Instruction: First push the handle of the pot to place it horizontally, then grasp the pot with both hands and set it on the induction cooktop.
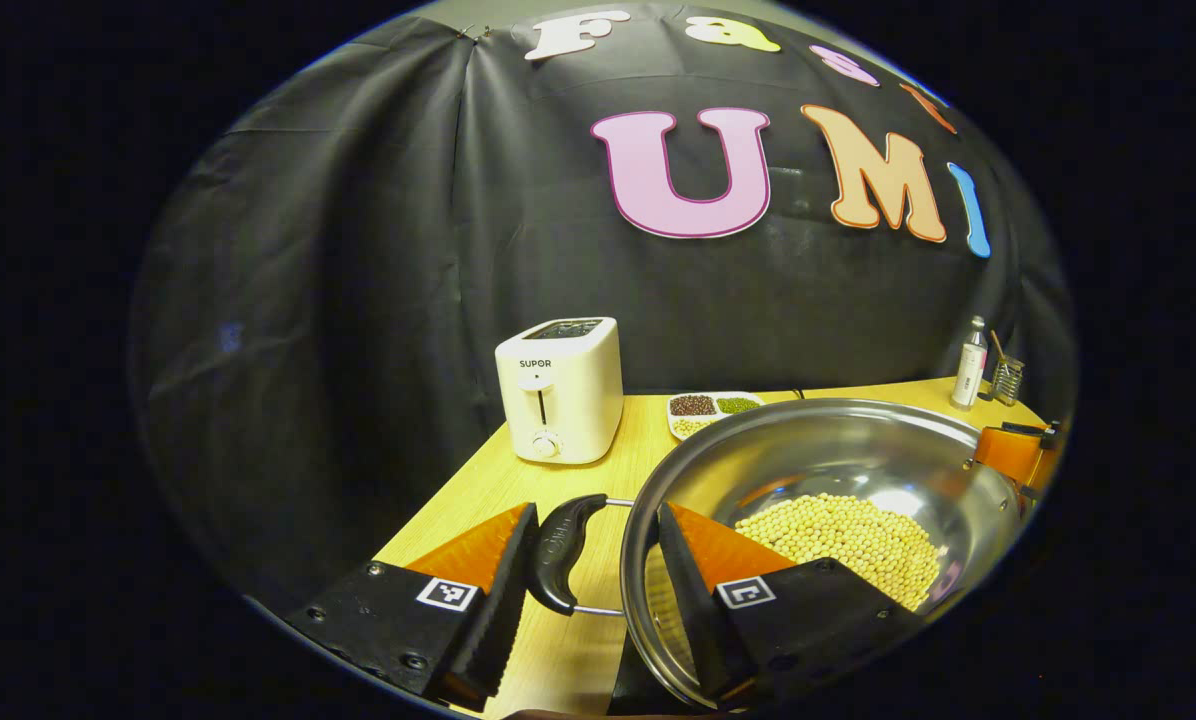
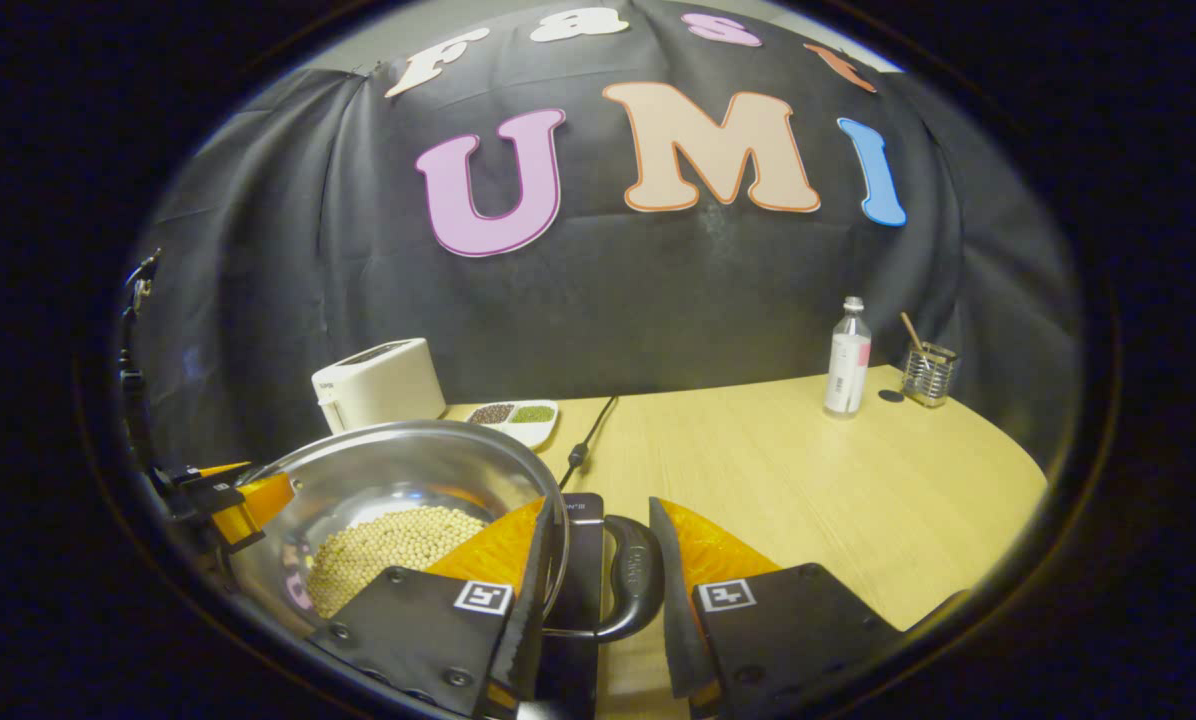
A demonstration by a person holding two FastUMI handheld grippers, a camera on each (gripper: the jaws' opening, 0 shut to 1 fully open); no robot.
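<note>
Two tools straddling pot (image 1: 838,480) handles, left tool (image 1: 588,590), right tool (image 2: 603,590)

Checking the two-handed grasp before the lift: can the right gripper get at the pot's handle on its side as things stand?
Probably yes. The right gripper is open with the black handle already between its fingers; one finger reaches over the pot rim, the other sits outside. Nothing blocks closing.

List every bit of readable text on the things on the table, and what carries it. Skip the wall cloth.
"SUPOR": front of the toaster.
Too small to read: label on the bottle.
Blurred, unreadable: embossing on the pot handle.
Blurred, unreadable: print on the cooktop.
</note>
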